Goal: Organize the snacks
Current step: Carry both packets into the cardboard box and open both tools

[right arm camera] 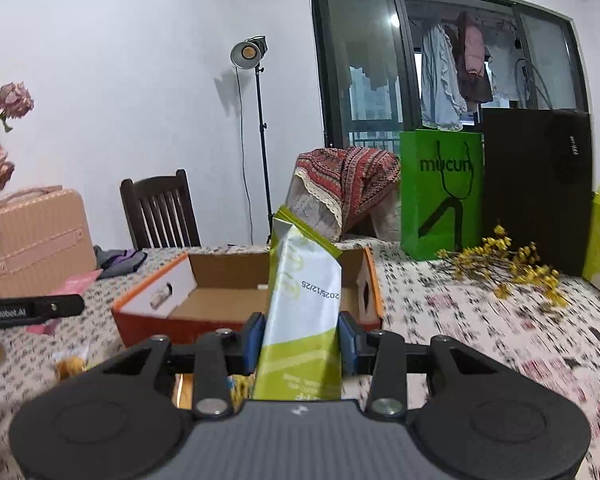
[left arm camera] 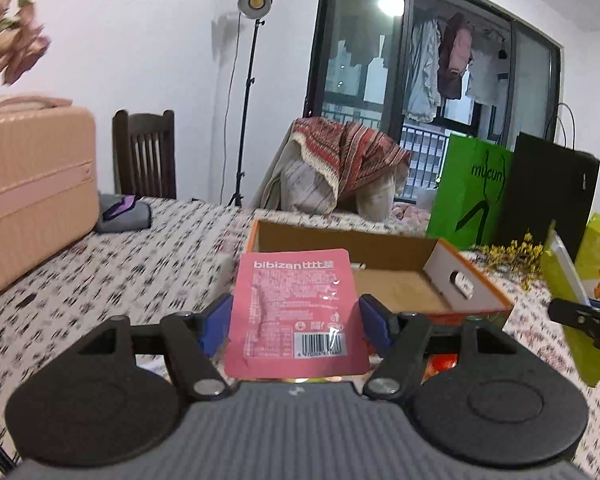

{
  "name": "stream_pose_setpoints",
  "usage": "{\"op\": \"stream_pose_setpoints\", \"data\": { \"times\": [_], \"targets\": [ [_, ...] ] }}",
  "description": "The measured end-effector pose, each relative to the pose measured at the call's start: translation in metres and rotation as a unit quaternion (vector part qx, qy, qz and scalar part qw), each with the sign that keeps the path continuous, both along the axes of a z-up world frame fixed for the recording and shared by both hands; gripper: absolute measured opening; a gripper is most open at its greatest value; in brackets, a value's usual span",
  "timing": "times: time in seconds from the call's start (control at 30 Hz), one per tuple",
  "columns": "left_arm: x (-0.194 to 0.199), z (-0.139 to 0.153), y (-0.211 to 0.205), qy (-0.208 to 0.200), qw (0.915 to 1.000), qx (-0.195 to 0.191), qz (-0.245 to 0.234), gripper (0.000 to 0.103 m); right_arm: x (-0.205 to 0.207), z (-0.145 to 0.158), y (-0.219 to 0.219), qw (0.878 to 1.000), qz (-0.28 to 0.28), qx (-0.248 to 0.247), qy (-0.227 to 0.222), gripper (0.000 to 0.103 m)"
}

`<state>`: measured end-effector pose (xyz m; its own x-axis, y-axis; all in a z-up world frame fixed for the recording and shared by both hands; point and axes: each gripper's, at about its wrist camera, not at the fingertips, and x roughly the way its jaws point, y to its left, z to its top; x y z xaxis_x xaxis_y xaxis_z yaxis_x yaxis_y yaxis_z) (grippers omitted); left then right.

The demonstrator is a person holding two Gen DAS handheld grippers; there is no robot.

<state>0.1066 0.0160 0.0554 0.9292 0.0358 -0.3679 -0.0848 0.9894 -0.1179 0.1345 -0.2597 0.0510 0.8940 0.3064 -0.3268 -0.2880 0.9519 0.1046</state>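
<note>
My left gripper [left arm camera: 296, 320] is shut on a pink snack packet [left arm camera: 296, 312] that stands upright between its blue pads, barcode side towards the camera. My right gripper [right arm camera: 300, 338] is shut on a tall green and white snack bag [right arm camera: 304, 304], also upright. An open cardboard box [left arm camera: 380, 276] with orange edges lies on the patterned table just beyond both packets; in the right wrist view the box [right arm camera: 220, 292] shows a bare brown bottom. At the right edge of the left wrist view the right gripper [left arm camera: 584, 320] and its green bag [left arm camera: 568, 292] appear.
A pink suitcase [left arm camera: 32, 196] stands at the table's left, a grey pouch [left arm camera: 124, 212] beside it. A green paper bag [right arm camera: 442, 192], a black bag [right arm camera: 536, 188] and yellow dried flowers [right arm camera: 508, 264] fill the right side. A few snacks [right arm camera: 72, 364] lie near the table's front left. Chairs stand behind the table.
</note>
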Motion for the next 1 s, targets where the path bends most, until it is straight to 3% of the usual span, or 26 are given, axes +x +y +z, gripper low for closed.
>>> {"op": "stream_pose_setpoints", "data": {
  "times": [0.23,0.43,0.6,0.73,1.0],
  "targets": [
    [0.043,0.018,-0.011,-0.011,0.9999,-0.013,-0.002,0.07,0.05,0.028,0.019,1.0,0.008,-0.01,0.0,0.038],
    [0.088,0.022,-0.017,-0.004,0.9996,-0.023,0.014,0.07,0.103,0.031,0.041,1.0,0.004,-0.015,0.024,0.038],
    [0.125,0.014,-0.019,-0.002,0.9994,-0.018,0.028,0.07,0.148,0.018,0.049,0.998,-0.003,-0.002,0.056,0.038],
    [0.149,-0.009,-0.018,0.016,0.9991,-0.012,0.038,0.07,0.176,-0.004,0.04,0.996,-0.006,0.023,0.086,0.038],
    [0.162,-0.036,-0.012,0.039,0.999,-0.008,0.022,0.07,0.194,-0.038,0.025,0.992,0.019,0.067,0.108,0.039]
  ]
}}
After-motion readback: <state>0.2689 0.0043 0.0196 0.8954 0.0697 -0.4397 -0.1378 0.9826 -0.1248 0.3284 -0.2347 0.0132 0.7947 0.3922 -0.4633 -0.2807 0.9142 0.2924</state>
